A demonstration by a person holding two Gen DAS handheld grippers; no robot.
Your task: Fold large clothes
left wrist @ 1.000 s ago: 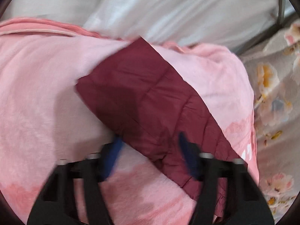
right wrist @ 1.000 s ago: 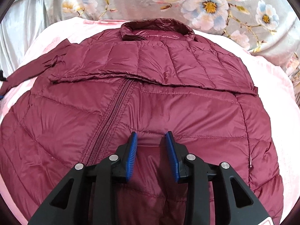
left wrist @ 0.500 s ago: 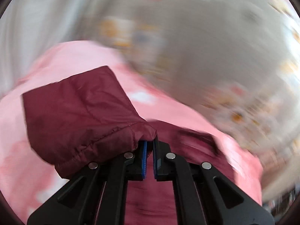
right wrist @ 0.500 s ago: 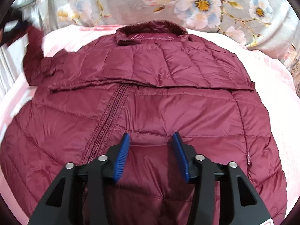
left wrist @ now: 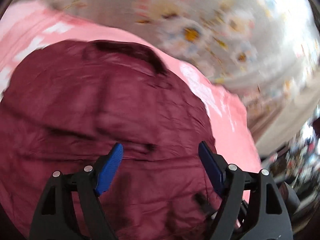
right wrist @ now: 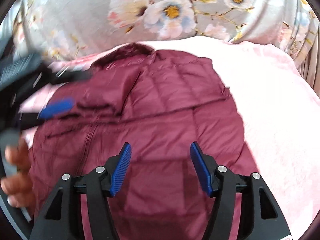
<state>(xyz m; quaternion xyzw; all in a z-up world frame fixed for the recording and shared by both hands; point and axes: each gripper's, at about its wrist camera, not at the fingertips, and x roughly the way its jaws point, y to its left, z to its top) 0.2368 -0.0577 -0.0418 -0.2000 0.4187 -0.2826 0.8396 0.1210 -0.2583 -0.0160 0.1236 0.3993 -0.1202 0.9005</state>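
Left wrist view, blurred: the left gripper (left wrist: 160, 168) hangs with its jaws spread wide and holding nothing, over the maroon jacket (left wrist: 96, 116). The jacket lies on a pink blanket (left wrist: 226, 120), with floral bedding (left wrist: 200, 32) beyond.

Right wrist view: the right gripper (right wrist: 161, 167) is also spread and empty above the jacket (right wrist: 170, 108), whose collar (right wrist: 134, 49) points toward the floral bedding (right wrist: 160, 10). At the left edge a hand (right wrist: 18, 172) holds the left gripper (right wrist: 56, 105).

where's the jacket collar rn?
In the right wrist view the collar sits at the far end of the maroon jacket, upper centre, against the floral bedding. The open right gripper hangs over the jacket's near half.
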